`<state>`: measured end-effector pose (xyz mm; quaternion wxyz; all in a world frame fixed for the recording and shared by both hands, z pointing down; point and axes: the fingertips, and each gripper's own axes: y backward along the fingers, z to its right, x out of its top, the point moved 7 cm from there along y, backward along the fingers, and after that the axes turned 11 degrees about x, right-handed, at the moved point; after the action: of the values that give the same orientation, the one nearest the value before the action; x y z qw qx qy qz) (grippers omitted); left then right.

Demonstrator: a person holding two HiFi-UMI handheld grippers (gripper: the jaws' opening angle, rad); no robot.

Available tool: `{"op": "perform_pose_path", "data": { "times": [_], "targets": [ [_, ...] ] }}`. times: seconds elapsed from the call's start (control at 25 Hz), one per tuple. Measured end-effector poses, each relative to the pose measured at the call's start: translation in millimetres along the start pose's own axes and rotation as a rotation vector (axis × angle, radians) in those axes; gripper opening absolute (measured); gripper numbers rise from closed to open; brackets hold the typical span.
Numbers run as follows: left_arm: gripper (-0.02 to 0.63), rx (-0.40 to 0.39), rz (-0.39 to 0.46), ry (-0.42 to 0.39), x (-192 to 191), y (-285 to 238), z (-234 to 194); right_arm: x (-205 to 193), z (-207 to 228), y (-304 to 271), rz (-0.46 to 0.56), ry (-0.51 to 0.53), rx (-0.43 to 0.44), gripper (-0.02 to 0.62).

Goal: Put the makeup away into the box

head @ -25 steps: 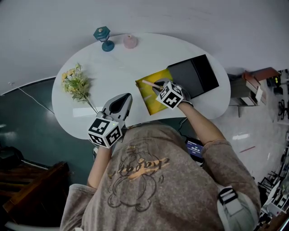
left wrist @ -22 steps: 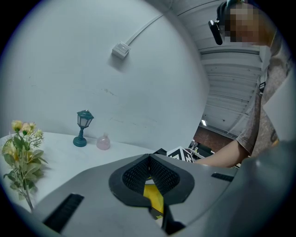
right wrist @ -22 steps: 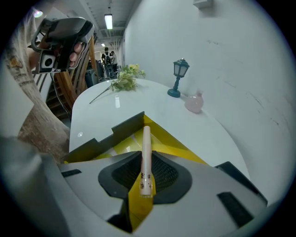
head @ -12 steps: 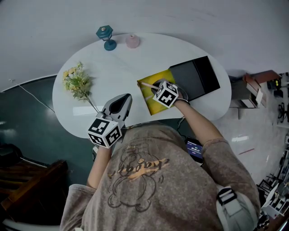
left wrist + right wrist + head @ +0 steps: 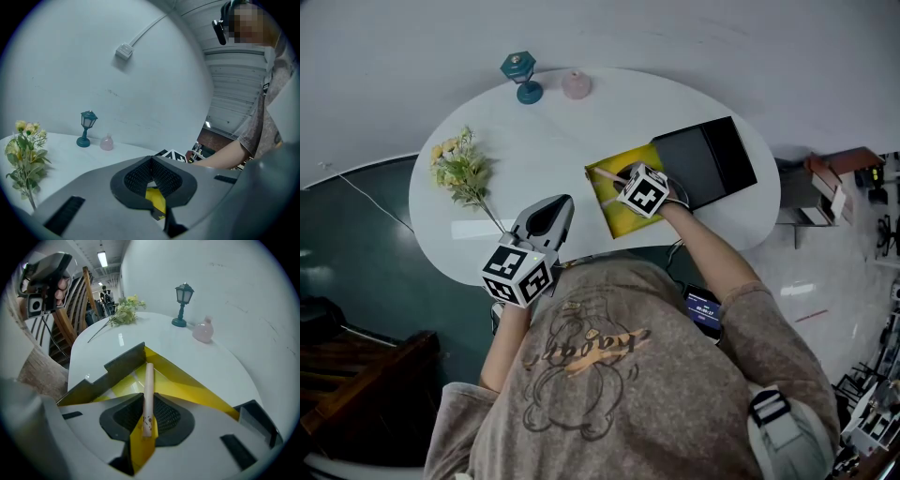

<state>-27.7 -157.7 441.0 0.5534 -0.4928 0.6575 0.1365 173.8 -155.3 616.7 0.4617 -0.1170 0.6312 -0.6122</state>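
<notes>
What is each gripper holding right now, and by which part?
Right gripper pinches the cream makeup stick near its printed end; left gripper is shut, holding nothing.

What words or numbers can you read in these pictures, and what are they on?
Nothing reads clearly.
Sweatshirt: an orange curly word, too blurred to read.
Small screen by the person's hip: pale digits, too small to read.
Pale stick: tiny dark marks near one end, too small to read.
Marker cubes: black-and-white square patterns, no words.
</notes>
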Motion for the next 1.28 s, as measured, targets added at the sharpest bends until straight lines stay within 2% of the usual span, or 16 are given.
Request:
{"op": "perform_pose_path", "data": {
  "times": [0.28, 0.56, 0.72, 0.92, 1.28],
  "targets": [
    [0.021, 0.000, 0.006, 0.006, 2, 1, 1, 0, 6, 0, 0.035, -0.025, 0.001, 0.075],
    [0.021, -0.003, 0.002, 0.003, 2, 0, 1, 2, 9, 14, 0.112, -0.106, 0.019, 0.081],
    [0.021, -0.009, 0.005, 0.007, 4, -3, 1, 12, 11, 39, 0.187, -0.127, 0.018, 0.077],
    [0.021, -0.029, 0.008, -0.005, 7, -4, 7, 26, 4, 81, 0.289, -0.099, -0.002, 0.064],
    [0.021, -0.055, 0.016, -0.033, 17, -4, 12, 46, -17, 161, 0.516, -0.099, -0.053, 0.058]
  ]
}}
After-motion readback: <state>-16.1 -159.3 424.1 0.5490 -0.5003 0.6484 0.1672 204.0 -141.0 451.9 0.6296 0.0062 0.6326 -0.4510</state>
